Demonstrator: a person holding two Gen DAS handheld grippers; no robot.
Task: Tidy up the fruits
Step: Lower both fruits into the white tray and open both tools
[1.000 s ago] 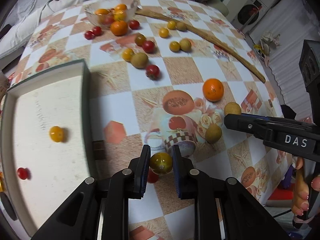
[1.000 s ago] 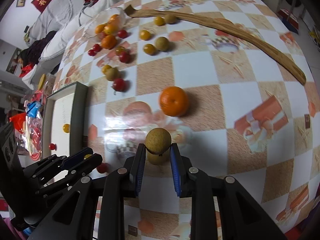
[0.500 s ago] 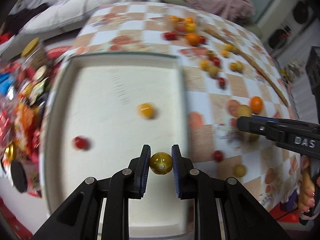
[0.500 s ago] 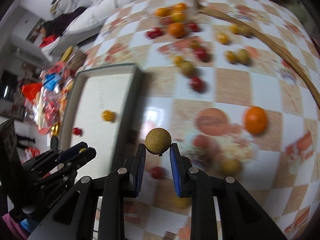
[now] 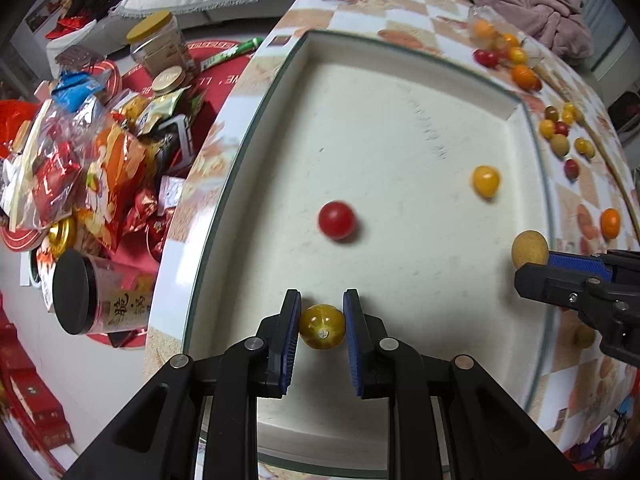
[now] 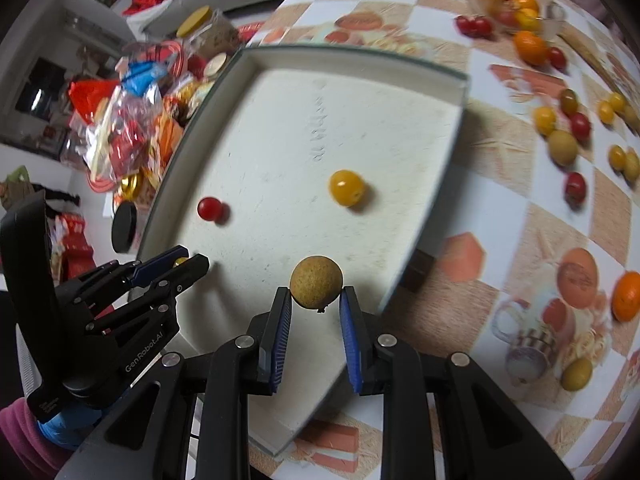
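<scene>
Over the white tray (image 5: 400,128) on the checked bench (image 6: 520,208), the left tongs (image 5: 322,326) are clamped on a glossy yellow-green tomato (image 5: 322,327). The right tongs (image 6: 316,312) pinch a rough, tan longan (image 6: 316,282). A red tomato (image 5: 337,219) and a yellow tomato (image 5: 485,180) lie apart on the tray floor.

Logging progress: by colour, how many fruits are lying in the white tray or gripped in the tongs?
Red: 1, red tomato lying in the tray.
Yellow: 2, yellow tomato lying there, striped tomato in the left tongs.
Brown: 1, brown fruit in the right tongs.
Total: 4
</scene>
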